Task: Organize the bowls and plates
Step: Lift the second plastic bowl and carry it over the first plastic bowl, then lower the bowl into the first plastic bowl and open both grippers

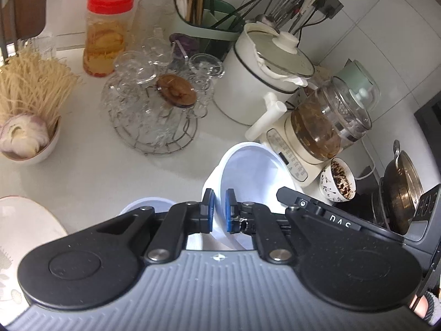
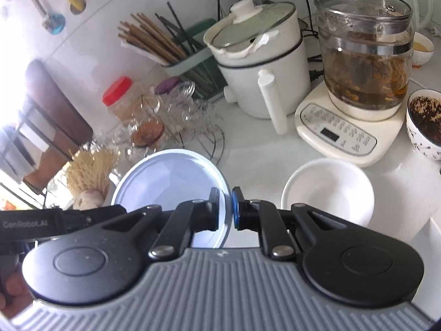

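Left wrist view: the left tool sits low centre with a bowl rim between its pads. Upper right of the bowl, a kettle on the desk; a pot behind it. A jar upper left, a plate lower left. Right wrist view: the right tool grips a bowl; another bowl right of it.

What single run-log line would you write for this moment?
left gripper: shut on bowl rim | right gripper: shut on same bowl | second bowl: on counter
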